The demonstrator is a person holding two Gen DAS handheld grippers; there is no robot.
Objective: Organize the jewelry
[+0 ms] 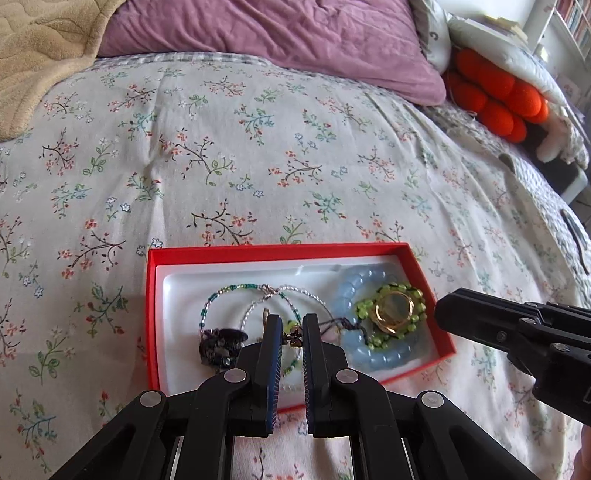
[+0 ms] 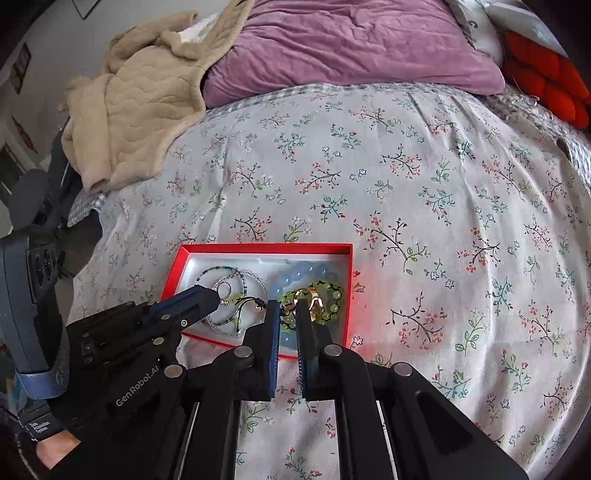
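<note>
A red box (image 1: 151, 295) with a white liner lies on the floral bedspread; it also shows in the right wrist view (image 2: 177, 269). Inside lie a thin beaded necklace (image 1: 229, 291), a dark beaded piece (image 1: 219, 345), a pale blue bead bracelet (image 1: 388, 356), a green bead bracelet (image 1: 364, 308) and gold rings (image 1: 394, 310). My left gripper (image 1: 292, 321) hovers over the box's middle, jaws a narrow gap apart, nothing between them. My right gripper (image 2: 287, 306) hovers over the box's near right part, jaws slightly apart and empty; it shows from the side in the left wrist view (image 1: 443, 314).
A purple pillow (image 1: 295, 33) and a beige blanket (image 2: 136, 110) lie at the head of the bed. An orange knitted cushion (image 1: 495, 99) sits at the right edge. The bed edge drops off to the right (image 1: 576, 221).
</note>
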